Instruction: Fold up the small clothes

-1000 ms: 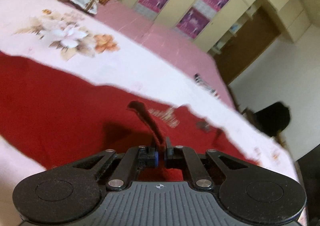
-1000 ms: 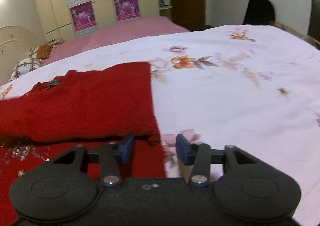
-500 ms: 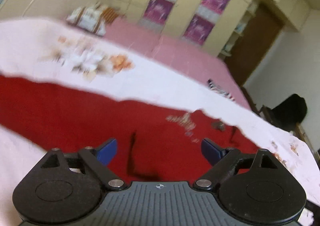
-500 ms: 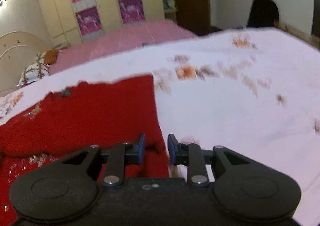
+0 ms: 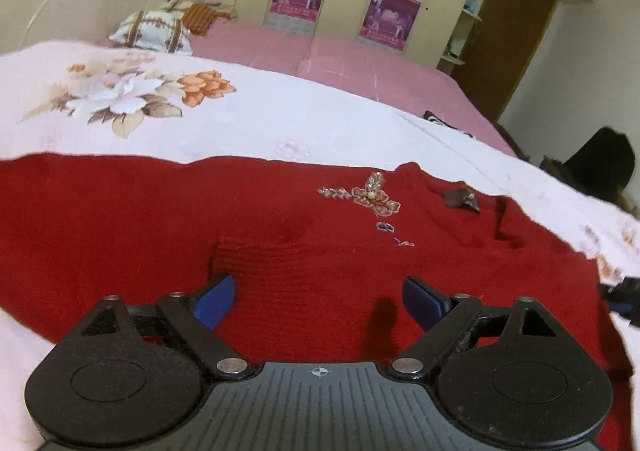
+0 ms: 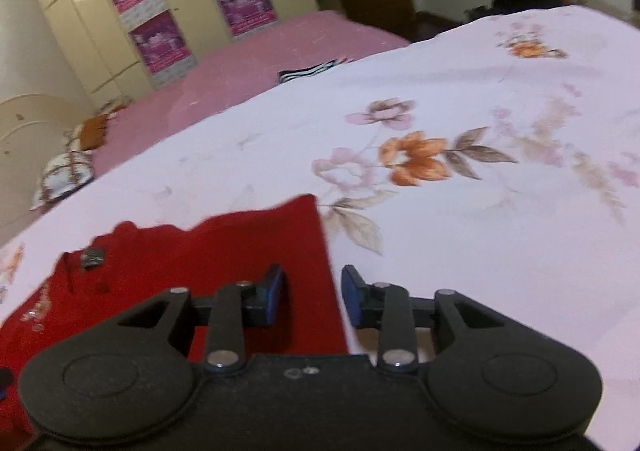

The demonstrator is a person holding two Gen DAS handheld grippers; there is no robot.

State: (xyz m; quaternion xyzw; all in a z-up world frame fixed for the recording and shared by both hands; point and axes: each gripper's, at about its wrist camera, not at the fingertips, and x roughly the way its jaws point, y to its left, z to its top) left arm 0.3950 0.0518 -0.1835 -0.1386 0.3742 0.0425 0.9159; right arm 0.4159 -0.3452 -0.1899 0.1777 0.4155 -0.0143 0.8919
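Sweater (image 5: 280, 263), red and knitted, lies spread flat on the floral bedsheet (image 5: 248, 119), with its beaded flower motif (image 5: 372, 197) facing up near the neckline and a dark tag (image 5: 460, 198) just beside that motif. It looks soft and limp, likely fairly light, so it should drape and sag from any single hold and slide easily over the sheet; the beading is the one fragile part and is best left untouched. The left gripper (image 5: 318, 297) hovers over the sweater's body below the motif, fingers spread wide and holding nothing. The right gripper (image 6: 313, 295) sits at the sweater's straight side edge (image 6: 326, 251), fingers moderately apart and empty, one blue pad (image 6: 274, 293) over the red knit and the other over the sheet. Good holds would be that side edge and the ribbed patch (image 5: 260, 255) below the motif, pinching through the knit rather than the ornament.
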